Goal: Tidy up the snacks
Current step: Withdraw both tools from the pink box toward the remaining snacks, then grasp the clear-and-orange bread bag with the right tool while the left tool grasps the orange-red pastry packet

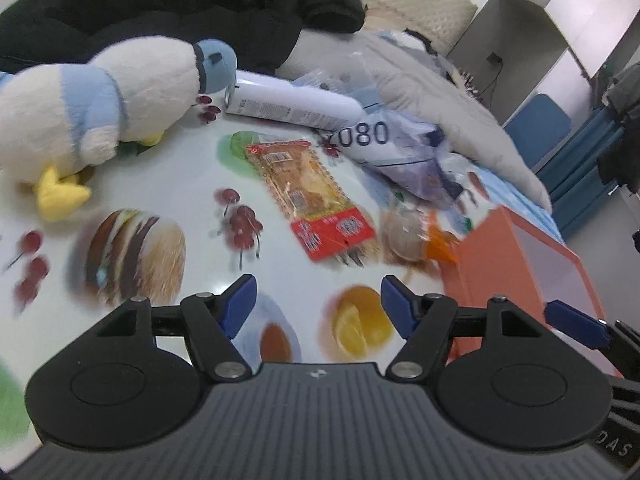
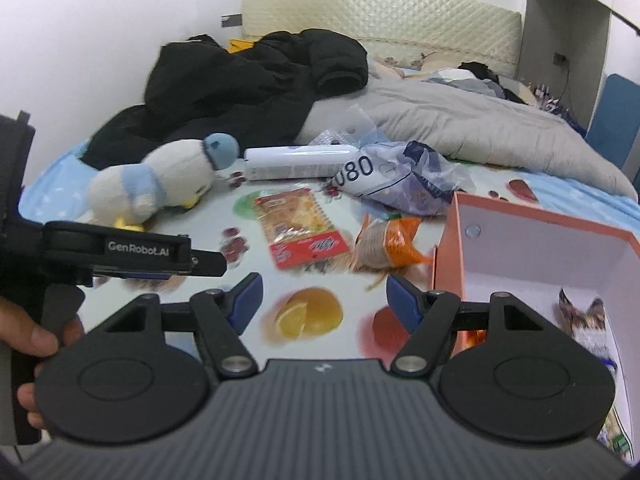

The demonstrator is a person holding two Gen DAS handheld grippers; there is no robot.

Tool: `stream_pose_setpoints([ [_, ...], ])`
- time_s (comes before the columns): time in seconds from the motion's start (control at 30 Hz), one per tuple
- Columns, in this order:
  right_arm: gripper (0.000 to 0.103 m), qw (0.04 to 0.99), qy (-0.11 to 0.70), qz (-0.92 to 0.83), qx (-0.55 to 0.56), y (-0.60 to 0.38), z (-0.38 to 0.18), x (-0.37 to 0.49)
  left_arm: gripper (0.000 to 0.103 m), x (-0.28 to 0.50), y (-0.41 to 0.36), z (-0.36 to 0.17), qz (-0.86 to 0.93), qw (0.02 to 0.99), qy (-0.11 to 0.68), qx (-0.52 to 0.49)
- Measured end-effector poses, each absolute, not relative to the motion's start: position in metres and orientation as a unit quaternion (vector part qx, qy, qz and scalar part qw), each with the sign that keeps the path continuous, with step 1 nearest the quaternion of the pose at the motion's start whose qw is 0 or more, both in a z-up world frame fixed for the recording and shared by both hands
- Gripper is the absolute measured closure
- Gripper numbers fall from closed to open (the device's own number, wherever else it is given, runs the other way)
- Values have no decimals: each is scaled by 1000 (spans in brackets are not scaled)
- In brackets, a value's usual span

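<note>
Claws: L (image 1: 318,300) spread, empty | R (image 2: 324,300) spread, empty | snack pkt (image 1: 310,196) on cloth

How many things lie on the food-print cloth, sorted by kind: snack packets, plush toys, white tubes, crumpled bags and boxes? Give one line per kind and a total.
Snack packets: 2 (long red-ended packet, orange packet)
Plush toys: 1 (duck plush)
White tubes: 1 (white tube)
Crumpled bags: 1 (crumpled bag)
Boxes: 1 (orange box)
Total: 6

Flat red-ended snack packet (image 1: 310,196) beside orange box (image 1: 520,276)
</note>
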State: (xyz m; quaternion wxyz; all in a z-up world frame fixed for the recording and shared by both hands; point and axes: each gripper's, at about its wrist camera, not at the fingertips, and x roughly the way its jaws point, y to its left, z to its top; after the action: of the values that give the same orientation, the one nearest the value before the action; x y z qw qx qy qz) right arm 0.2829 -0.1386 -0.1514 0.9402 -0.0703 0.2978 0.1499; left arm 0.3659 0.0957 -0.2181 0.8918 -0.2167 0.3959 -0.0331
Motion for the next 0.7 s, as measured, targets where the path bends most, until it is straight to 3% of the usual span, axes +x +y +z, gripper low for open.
stream_pose_setpoints([
  [0.3,33,951,278,89,-105,-102,-193,356,30,470,104,-260,-32,890,409,-198],
  [0.7,30,942,291,18,-167,-86,-234,436,28,546,84,-277,-10,897,423,-129],
])
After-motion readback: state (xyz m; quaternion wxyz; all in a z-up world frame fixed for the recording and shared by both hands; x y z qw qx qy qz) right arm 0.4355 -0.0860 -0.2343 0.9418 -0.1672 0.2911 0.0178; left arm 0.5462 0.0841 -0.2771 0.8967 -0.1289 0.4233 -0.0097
